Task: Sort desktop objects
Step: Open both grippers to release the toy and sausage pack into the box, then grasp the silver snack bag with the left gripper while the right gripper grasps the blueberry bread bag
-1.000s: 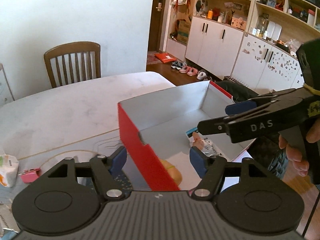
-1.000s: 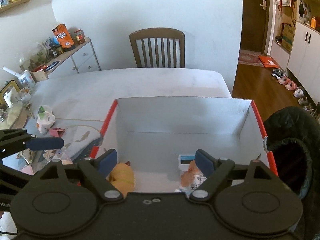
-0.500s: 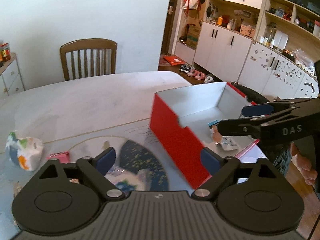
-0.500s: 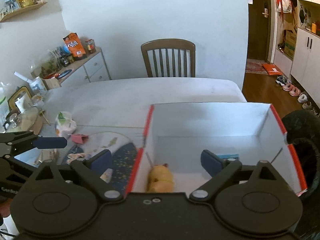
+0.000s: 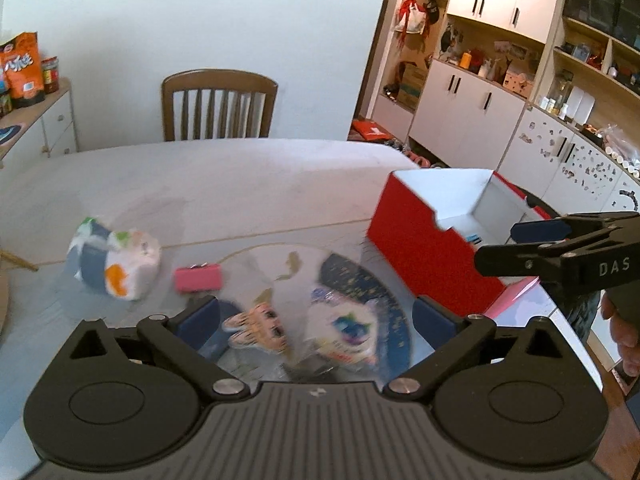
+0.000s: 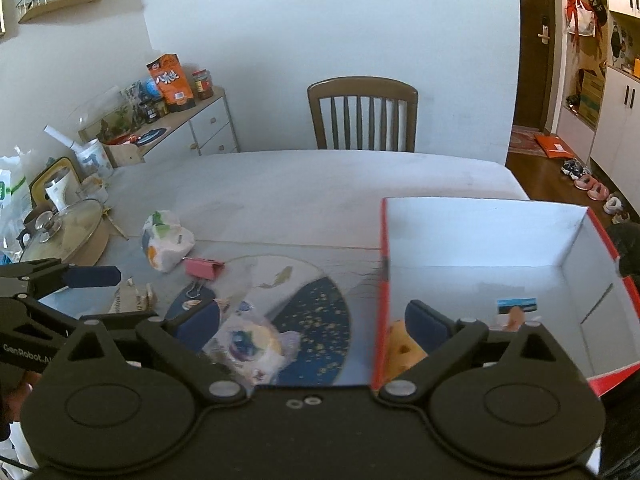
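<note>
Table (image 5: 240, 184), blurred packets (image 5: 344, 328), box (image 6: 480, 240) contents half-hidden

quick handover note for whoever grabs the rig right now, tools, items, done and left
Left tool: jaws opening, nothing between them.
Right tool: open, empty.
Red box: at the table's right end, holds a yellow toy and a small packet.
Left on the mat: two plastic-wrapped toys, pink clip, tissue pack.
Next: probably the wrapped toys.

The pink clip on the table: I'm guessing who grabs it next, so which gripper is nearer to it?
Left. The left gripper hangs just short of the pink clip, jaws opening and empty. The right gripper sits further right, straddling the red box wall.
</note>
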`<state>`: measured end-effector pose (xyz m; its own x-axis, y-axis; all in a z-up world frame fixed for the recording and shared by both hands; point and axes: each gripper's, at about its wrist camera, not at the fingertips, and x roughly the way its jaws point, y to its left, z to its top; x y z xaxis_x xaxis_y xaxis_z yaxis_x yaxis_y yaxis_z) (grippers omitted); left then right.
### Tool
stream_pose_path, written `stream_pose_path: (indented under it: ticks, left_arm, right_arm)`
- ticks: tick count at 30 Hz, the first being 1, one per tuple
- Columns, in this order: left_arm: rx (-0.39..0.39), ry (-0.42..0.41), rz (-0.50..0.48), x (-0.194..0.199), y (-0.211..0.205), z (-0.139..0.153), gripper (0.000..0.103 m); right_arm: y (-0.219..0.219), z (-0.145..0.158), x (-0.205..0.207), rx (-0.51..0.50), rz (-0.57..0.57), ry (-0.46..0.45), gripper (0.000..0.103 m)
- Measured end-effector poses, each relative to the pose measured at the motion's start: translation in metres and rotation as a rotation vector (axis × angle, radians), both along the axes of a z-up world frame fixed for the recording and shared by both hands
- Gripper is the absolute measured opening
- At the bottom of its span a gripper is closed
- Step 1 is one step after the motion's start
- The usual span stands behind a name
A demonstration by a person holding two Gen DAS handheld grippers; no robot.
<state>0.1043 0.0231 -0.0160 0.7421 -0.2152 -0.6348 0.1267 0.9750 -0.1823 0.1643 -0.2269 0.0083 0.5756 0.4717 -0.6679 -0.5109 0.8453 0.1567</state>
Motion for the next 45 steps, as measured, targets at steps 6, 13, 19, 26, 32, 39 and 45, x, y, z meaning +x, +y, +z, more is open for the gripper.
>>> stream_pose_path:
  ticks: [6, 13, 19, 26, 32, 39, 45]
  left_arm:
    - [-0.013, 0.005, 0.003, -0.007, 0.028, -0.01, 0.103]
    - [0.057, 0.014, 0.0, -0.006, 0.056, -0.022, 0.103]
    - [0.108, 0.017, -0.047, -0.003, 0.077, -0.035, 0.103]
    - [0.151, 0.045, -0.091, 0.002, 0.092, -0.049, 0.103]
    - [0.192, 0.043, -0.114, 0.012, 0.097, -0.058, 0.103]
    - [0.176, 0.09, -0.063, 0.027, 0.105, -0.069, 0.103]
    - [0.071, 0.192, 0.079, 0.042, 0.124, -0.083, 0.103]
  right_arm:
    - [0.022, -0.006, -0.009, -0.017, -0.008, 0.007, 0.1]
    - [0.044, -0.018, -0.014, -0.041, -0.038, 0.001, 0.1]
    - [0.061, -0.033, -0.014, -0.069, -0.059, 0.006, 0.099]
    - [0.077, -0.051, -0.011, -0.109, -0.065, 0.026, 0.099]
    - [0.087, -0.067, -0.001, -0.123, -0.083, 0.079, 0.099]
    - [0.102, -0.078, 0.007, -0.132, -0.097, 0.11, 0.099]
    - [0.111, -0.086, 0.016, -0.14, -0.112, 0.126, 0.099]
